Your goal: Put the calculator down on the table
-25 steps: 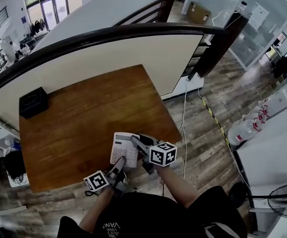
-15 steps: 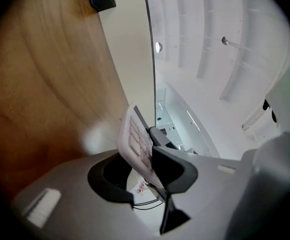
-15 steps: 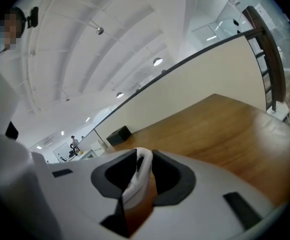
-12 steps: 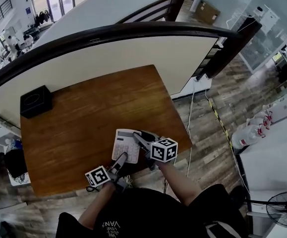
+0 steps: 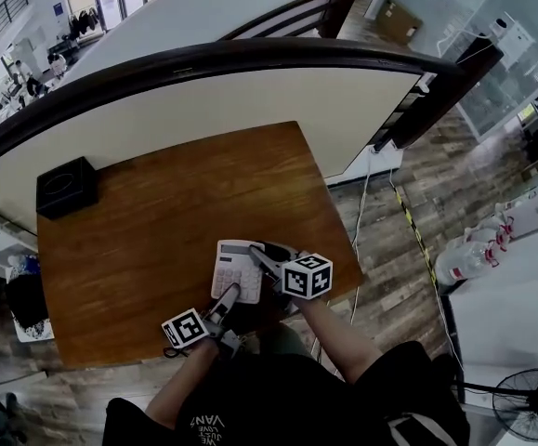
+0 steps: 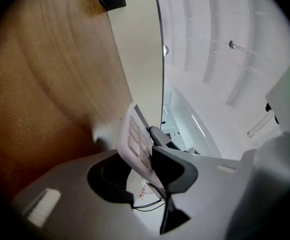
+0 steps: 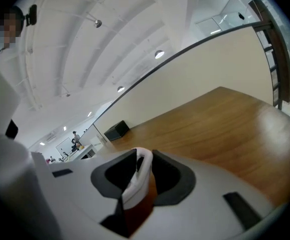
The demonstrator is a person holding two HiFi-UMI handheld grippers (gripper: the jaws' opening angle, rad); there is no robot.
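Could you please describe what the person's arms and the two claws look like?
The left claw and right claw have smooth light grey bodies with dark grey pads. Each carries a white cube with black square markers. The person wears a black top with white lettering; the forearms are uncovered.

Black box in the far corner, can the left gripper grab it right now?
Probably not yet: the left gripper is clamped on the calculator, and the black box sits far across the table.
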